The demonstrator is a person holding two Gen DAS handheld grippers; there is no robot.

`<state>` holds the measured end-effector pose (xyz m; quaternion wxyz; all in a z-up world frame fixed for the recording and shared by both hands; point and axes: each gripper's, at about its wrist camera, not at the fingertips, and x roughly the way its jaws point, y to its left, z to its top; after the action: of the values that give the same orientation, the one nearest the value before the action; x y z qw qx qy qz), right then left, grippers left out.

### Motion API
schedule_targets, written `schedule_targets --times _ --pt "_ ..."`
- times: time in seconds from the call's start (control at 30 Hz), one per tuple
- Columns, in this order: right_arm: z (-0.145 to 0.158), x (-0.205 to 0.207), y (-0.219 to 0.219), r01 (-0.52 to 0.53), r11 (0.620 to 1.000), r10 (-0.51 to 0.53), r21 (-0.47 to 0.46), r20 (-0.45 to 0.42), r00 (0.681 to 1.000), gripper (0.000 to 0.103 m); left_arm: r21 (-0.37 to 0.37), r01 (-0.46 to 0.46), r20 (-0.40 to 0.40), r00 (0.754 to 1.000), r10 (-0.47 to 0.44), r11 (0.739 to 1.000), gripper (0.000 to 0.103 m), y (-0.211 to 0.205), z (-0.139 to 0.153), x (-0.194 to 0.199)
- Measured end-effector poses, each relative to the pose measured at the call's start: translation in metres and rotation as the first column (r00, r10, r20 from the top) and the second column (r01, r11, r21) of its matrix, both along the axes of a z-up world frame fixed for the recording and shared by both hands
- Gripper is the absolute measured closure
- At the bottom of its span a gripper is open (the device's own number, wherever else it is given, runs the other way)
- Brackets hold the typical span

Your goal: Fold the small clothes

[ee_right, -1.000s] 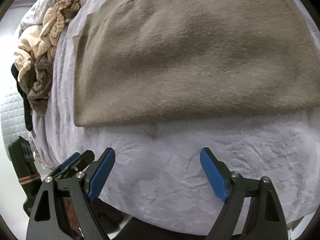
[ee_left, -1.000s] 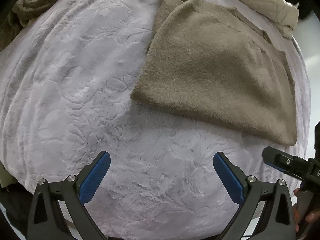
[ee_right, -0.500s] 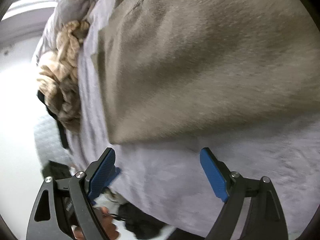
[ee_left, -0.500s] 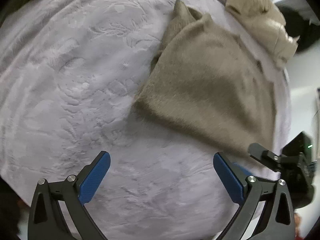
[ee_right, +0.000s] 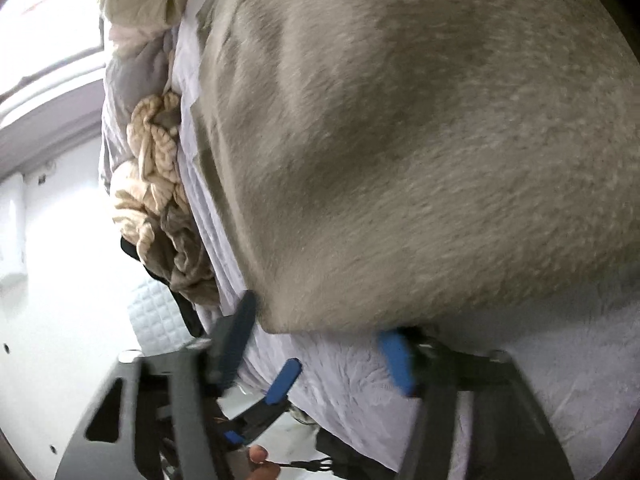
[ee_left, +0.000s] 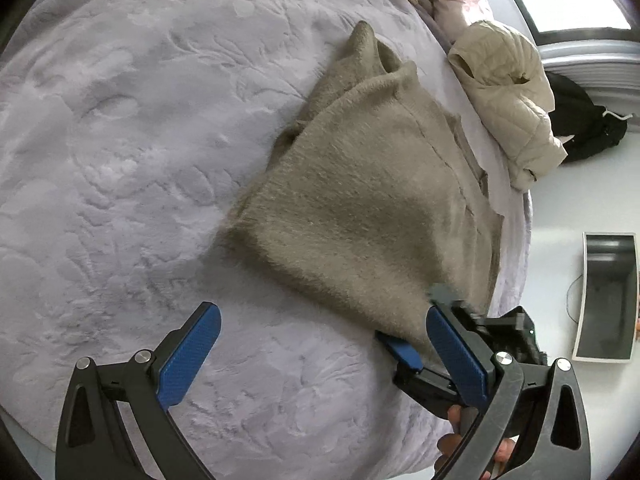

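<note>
A fuzzy beige sweater (ee_left: pixel 368 208) lies flat on the lilac plush bed cover (ee_left: pixel 120 160). My left gripper (ee_left: pixel 322 354) hangs open over bare cover just short of the sweater's near hem, holding nothing. My right gripper (ee_left: pixel 416 320) is at the sweater's near right corner, with one blue pad (ee_left: pixel 400 350) under the hem and the other finger above it. In the blurred right wrist view the sweater (ee_right: pixel 400 160) fills the frame. Its corner sits between the parted fingers of my right gripper (ee_right: pixel 316 344). My left gripper (ee_right: pixel 260 404) shows below.
A cream quilted jacket (ee_left: pixel 508 92) lies at the bed's far right edge, with a black bag (ee_left: pixel 584 128) and a grey box (ee_left: pixel 608 296) on the white floor beyond. A pile of striped cream cloth (ee_right: pixel 156 184) sits along the bed's edge.
My right gripper has moved in to the sweater's near right corner, which now sits between its fingers. The left wrist view has swung right. The sweater has not moved.
</note>
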<state>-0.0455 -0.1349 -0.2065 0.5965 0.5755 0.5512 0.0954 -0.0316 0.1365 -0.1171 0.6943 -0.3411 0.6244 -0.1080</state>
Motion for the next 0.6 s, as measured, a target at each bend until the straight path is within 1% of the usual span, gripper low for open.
schedule_targets --times 0.03,0.07,0.1,0.2,0.27,0.3,0.37,0.43,0.5,0.6 --pt "-0.002 0.000 -0.001 0.007 1.000 -0.006 0.007 -0.005 1.000 0.063 -0.004 0.001 0.001 1.000 -0.001 1.000 0.000 -0.008 -0.001 0.002" --pt "-0.003 0.001 -0.002 0.006 1.000 -0.006 0.000 -0.010 1.000 0.081 -0.008 0.003 0.002 1.000 -0.003 1.000 0.000 -0.008 0.000 0.002" --pt "-0.004 0.002 -0.002 0.007 1.000 -0.007 -0.009 -0.014 1.000 0.092 -0.013 0.004 0.005 1.000 -0.004 1.000 0.000 -0.012 -0.001 0.003" --pt "0.002 0.004 -0.006 0.017 1.000 -0.018 0.010 0.021 1.000 0.093 -0.042 -0.002 0.007 1.000 0.002 0.999 0.000 -0.019 -0.003 0.005" --pt "0.014 0.006 -0.010 0.015 1.000 -0.016 0.025 0.065 0.998 0.093 -0.074 -0.021 0.004 1.000 0.021 0.997 0.000 -0.023 -0.005 0.007" --pt "0.020 0.007 -0.010 0.017 0.999 -0.019 0.032 0.085 0.996 0.093 -0.093 -0.032 0.004 0.999 0.033 0.995 0.000 -0.025 -0.006 0.007" --pt "0.030 0.010 -0.013 0.006 0.999 -0.009 0.034 0.112 0.994 0.093 -0.159 -0.069 0.000 0.998 0.070 0.985 0.000 -0.029 -0.009 0.011" --pt "0.035 0.012 -0.014 -0.008 1.000 0.005 0.025 0.124 0.992 0.093 -0.196 -0.092 0.003 0.996 0.095 0.976 0.000 -0.036 -0.010 0.017" --pt "0.036 0.011 -0.016 -0.022 1.000 0.020 0.018 0.123 0.992 0.093 -0.194 -0.112 0.018 0.993 0.117 0.975 0.000 -0.040 -0.009 0.024" --pt "0.034 0.013 -0.012 -0.049 0.999 0.049 0.000 0.114 0.992 0.093 -0.141 -0.158 0.059 0.984 0.167 0.977 0.000 -0.042 -0.006 0.037"
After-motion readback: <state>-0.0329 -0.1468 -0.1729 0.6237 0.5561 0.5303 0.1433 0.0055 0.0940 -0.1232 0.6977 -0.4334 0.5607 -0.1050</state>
